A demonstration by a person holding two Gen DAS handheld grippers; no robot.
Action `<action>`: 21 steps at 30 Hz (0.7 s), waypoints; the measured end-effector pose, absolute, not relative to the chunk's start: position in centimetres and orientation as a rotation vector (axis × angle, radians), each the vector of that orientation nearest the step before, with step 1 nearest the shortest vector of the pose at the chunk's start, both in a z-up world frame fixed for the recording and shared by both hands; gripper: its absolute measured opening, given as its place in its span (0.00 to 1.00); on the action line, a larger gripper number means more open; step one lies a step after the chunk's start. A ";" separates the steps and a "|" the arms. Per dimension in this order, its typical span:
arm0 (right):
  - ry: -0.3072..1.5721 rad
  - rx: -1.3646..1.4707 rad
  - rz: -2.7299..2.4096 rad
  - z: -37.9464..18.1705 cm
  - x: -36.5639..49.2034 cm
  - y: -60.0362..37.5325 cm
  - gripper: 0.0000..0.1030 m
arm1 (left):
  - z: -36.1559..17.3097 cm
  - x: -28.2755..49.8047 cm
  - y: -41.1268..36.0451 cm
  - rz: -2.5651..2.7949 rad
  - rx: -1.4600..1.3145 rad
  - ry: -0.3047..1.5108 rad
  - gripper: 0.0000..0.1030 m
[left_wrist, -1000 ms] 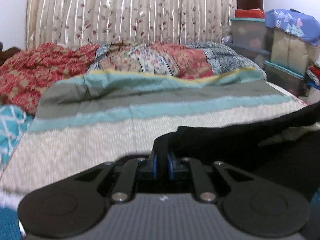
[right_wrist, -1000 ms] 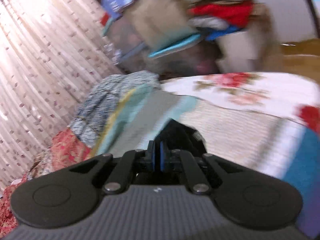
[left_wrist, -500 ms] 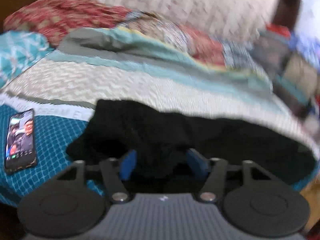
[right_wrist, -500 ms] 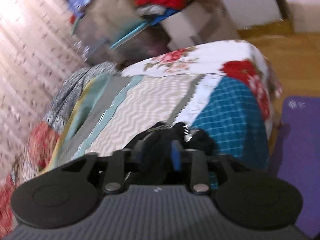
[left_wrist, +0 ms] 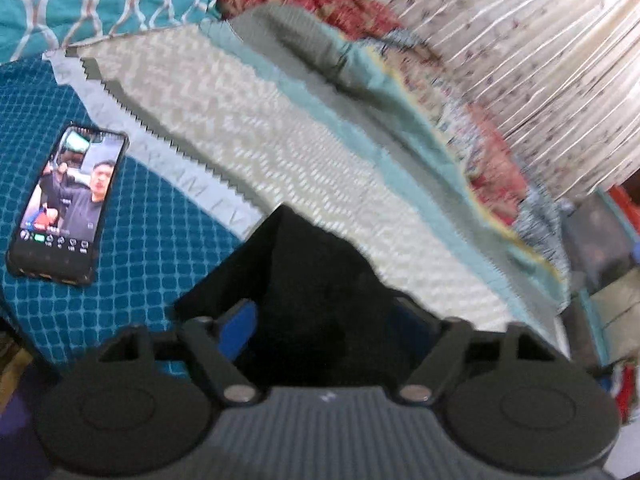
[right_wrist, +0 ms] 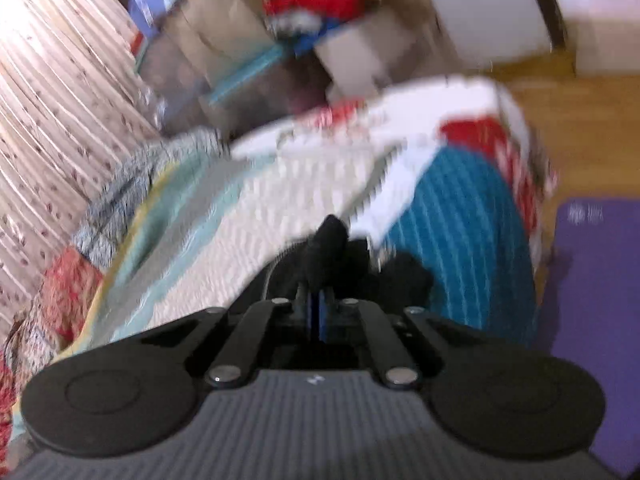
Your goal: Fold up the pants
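Note:
The black pants (left_wrist: 312,280) lie on the patchwork bedspread (left_wrist: 280,132) near the bed's front edge. In the left wrist view my left gripper (left_wrist: 320,320) is open, its blue pads (left_wrist: 240,320) spread wide on either side of the black cloth, which lies between them. In the right wrist view my right gripper (right_wrist: 318,308) is shut on a bunched fold of the pants (right_wrist: 328,244), which sticks up past the blue pads. This view is blurred.
A phone (left_wrist: 66,204) with a lit screen lies on the teal part of the bedspread, left of the pants. A curtain (left_wrist: 540,60) hangs behind the bed. Boxes and piled clothes (right_wrist: 320,12) stand beyond the bed's end. A purple mat (right_wrist: 592,300) lies on the wooden floor.
My left gripper opened and let go of the pants, then tilted down over them. My right gripper opened partly and has shut again on the cloth. The pants came down onto the bed.

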State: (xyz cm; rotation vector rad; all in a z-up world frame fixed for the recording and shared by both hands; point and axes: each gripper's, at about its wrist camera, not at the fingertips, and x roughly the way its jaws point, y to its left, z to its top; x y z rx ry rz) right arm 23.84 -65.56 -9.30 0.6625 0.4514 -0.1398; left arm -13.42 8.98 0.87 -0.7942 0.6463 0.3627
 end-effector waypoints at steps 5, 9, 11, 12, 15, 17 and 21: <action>0.627 0.650 -0.246 -12.2 26.7 -66.7 0.06 | -2.2 -11.9 8.1 0.508 -0.606 0.839 0.33; 0.526 0.685 -0.223 -10.7 24.4 -67.4 0.38 | -1.3 -13.6 9.1 0.501 -0.700 0.787 0.38; 0.471 0.715 -0.236 -10.1 23.1 -68.4 0.47 | -0.1 -14.3 9.3 0.497 -0.717 0.739 0.39; 0.455 0.737 -0.240 -9.9 22.6 -68.9 0.47 | 0.6 -14.7 9.3 0.498 -0.713 0.708 0.39; 0.421 0.786 -0.237 -9.9 21.6 -70.4 0.47 | 2.5 -14.5 8.6 0.494 -0.662 0.668 0.42; 0.413 0.787 -0.228 -10.0 21.0 -70.4 0.48 | 3.7 -13.1 7.3 0.485 -0.587 0.684 0.42; 0.430 0.822 -0.189 -11.0 21.0 -70.8 0.48 | 4.9 -9.8 2.5 0.390 -0.432 0.713 0.46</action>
